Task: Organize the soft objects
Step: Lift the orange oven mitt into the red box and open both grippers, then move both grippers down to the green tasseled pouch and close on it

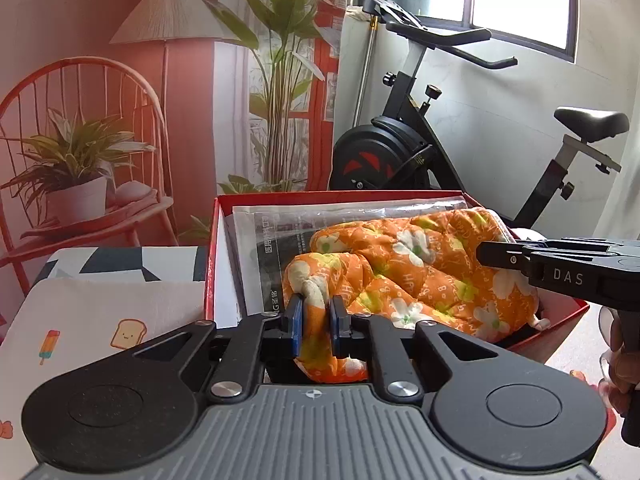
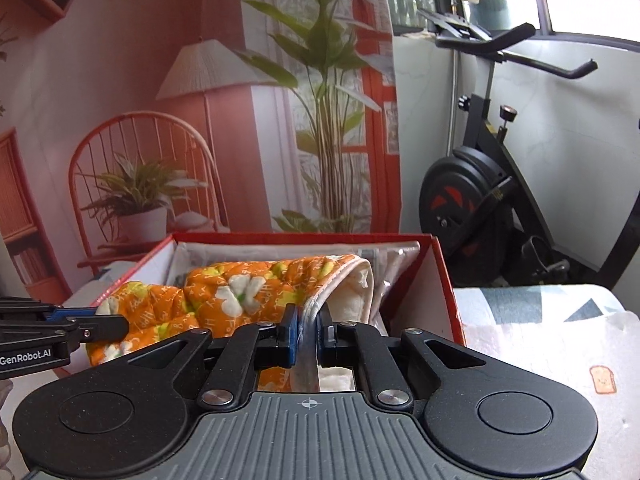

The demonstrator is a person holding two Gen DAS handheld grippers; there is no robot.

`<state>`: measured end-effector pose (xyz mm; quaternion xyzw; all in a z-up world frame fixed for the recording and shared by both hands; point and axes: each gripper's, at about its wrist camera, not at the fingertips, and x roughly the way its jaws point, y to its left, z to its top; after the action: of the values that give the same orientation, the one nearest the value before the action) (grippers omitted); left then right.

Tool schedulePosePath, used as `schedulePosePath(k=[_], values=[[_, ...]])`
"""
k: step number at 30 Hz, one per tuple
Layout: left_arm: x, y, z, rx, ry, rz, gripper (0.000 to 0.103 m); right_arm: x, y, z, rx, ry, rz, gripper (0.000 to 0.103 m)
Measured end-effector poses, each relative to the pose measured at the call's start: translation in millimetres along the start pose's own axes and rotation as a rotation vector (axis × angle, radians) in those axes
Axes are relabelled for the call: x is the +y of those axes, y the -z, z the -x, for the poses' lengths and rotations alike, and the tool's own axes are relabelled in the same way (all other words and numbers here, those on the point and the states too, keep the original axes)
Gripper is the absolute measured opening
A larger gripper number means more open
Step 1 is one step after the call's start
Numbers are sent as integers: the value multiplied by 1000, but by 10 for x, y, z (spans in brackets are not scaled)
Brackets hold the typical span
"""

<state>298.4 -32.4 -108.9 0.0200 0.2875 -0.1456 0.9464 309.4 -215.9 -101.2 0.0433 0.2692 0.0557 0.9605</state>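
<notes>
An orange quilted cloth with white flowers (image 1: 400, 264) lies bunched in an open red box (image 1: 212, 264), over plastic-wrapped packets (image 1: 272, 240). My left gripper (image 1: 316, 316) is shut on the cloth's near left fold, which fills the gap between the blue pads and hangs below them. In the right wrist view, my right gripper (image 2: 308, 332) is shut on the white-lined hem of the same cloth (image 2: 240, 292) at the box's (image 2: 444, 292) near side. Each gripper shows in the other's view: the right one (image 1: 496, 256) over the cloth's right end, the left one (image 2: 108, 322) at its left end.
The box stands on a table covered by a cloth printed with toast and ice lollies (image 1: 100, 320). A black exercise bike (image 1: 400, 148) stands behind the box. A printed backdrop with a chair, lamp and plants hangs at the back left. A hand (image 1: 618, 360) holds the right gripper.
</notes>
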Motion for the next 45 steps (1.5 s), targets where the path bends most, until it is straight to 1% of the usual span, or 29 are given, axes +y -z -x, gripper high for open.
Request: schedulePosePath(k=[1, 2, 4, 5, 6, 7, 9, 11, 12, 13, 14, 15, 16, 17, 18, 19, 22, 25, 33, 39, 45], values=[[12, -2, -6, 1, -1, -4, 31, -8, 26, -4, 4, 12, -2, 15], [22, -2, 8, -3, -6, -3, 49, -13, 42, -2, 3, 22, -4, 17], [49, -9, 54, -28, -19, 9, 65, -20, 70, 23, -1, 43, -7, 31], [58, -20, 75, -38, -20, 12, 67, -30, 88, 49, -2, 49, -7, 36], [56, -28, 102, -42, -17, 13, 67, -43, 107, 82, -5, 55, -2, 45], [49, -40, 122, -43, -10, 13, 67, -46, 119, 112, -8, 57, 6, 49], [35, -31, 182, -49, -7, 7, 67, -43, 144, 179, -13, 65, 25, 52], [19, -21, 246, -55, -8, 3, 70, -48, 164, 265, -17, 72, 35, 54], [16, -18, 282, -59, -5, 5, 72, -48, 174, 314, -24, 73, 38, 58], [17, -13, 317, -63, -2, 9, 75, -48, 184, 370, -33, 70, 43, 65], [10, -7, 361, -69, 1, 13, 80, -46, 200, 423, -44, 68, 50, 69], [4, -3, 403, -74, 3, 17, 82, -50, 212, 496, -57, 64, 61, 76], [-2, -1, 442, -80, 6, 20, 87, -49, 224, 552, -64, 62, 71, 84], [-14, 1, 482, -84, 6, 22, 94, -51, 234, 617, -70, 63, 81, 89], [-31, 6, 514, -87, 4, 24, 97, -51, 240, 667, -74, 67, 87, 96], [-48, 10, 551, -90, 3, 27, 100, -52, 252, 714, -79, 71, 90, 101], [-96, 45, 618, -83, 9, 31, 103, -65, 290, 840, -87, 82, 95, 102], [-155, 88, 655, -74, 5, 16, 103, -91, 343, 933, -89, 101, 98, 102], [-255, 270, 753, -73, 12, -6, 103, -170, 533, 1119, -101, 93, 95, 102], [-250, 415, 746, -60, 7, -4, 103, -277, 695, 1227, -126, 93, 86, 102], [-234, 565, 678, -27, 3, 6, 103, -391, 877, 1238, -113, 81, 72, 102]])
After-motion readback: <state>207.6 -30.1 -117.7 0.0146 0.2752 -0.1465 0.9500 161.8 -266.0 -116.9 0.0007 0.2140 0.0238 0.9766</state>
